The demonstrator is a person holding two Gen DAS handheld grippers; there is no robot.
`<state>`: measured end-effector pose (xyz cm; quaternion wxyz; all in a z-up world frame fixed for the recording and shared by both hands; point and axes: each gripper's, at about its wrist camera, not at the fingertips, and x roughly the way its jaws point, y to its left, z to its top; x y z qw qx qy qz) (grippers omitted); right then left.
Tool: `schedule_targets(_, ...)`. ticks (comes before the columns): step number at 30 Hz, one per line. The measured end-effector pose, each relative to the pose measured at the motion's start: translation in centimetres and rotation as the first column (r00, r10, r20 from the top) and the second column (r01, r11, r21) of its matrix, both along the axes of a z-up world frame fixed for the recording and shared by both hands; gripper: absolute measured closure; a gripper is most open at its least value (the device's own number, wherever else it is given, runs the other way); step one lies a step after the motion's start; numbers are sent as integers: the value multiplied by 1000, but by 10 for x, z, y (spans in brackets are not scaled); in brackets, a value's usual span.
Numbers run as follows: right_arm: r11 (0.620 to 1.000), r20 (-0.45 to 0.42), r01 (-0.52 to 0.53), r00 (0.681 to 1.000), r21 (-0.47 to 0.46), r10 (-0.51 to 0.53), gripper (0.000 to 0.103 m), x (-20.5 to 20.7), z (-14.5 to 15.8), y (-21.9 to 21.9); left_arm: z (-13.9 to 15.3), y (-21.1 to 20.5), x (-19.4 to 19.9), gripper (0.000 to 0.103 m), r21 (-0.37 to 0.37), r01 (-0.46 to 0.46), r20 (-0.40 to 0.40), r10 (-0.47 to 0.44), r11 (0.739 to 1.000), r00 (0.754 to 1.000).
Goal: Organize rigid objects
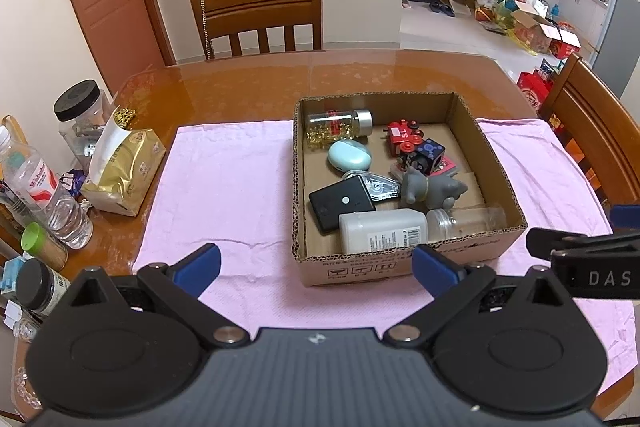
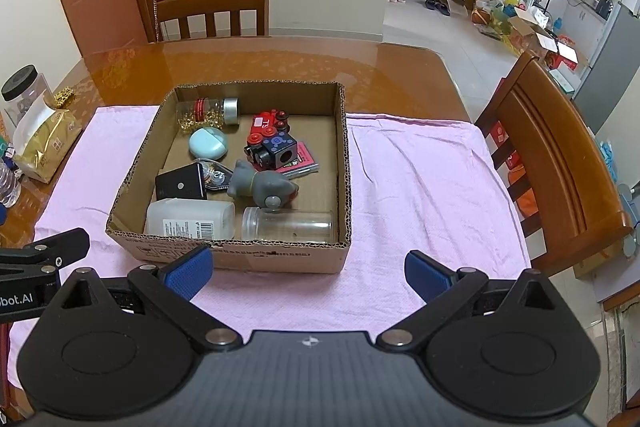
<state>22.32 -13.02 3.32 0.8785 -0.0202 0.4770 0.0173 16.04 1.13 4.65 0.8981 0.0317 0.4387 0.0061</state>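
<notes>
An open cardboard box sits on a pink cloth. Inside lie a jar of gold pins, a mint case, a red toy train, a dark cube, a grey toy figure, a black box, a white bottle and a clear jar. My left gripper is open and empty, just in front of the box. My right gripper is open and empty, at the box's near right corner.
On the table's left edge stand a gold tissue pack, a water bottle, a black-lidded jar and small jars. Wooden chairs stand at the far side and at the right.
</notes>
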Motion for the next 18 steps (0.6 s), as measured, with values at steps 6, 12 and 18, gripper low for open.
schedule_targets(6, 1000, -3, 6, 1000, 1, -6, 0, 1, 0, -2, 0, -2, 2, 2, -2, 4, -2, -4, 1000, 1000)
schedule_targets(12, 1000, -2, 5, 1000, 3, -5, 0, 2, 0, -2, 0, -3, 4, 2, 3, -1, -4, 1, 1000, 1000)
schedule_targets(18, 1000, -2, 2, 1000, 4, -2, 0, 2, 0, -1, 1, -3, 4, 2, 5, 1, -1, -1, 1000, 1000)
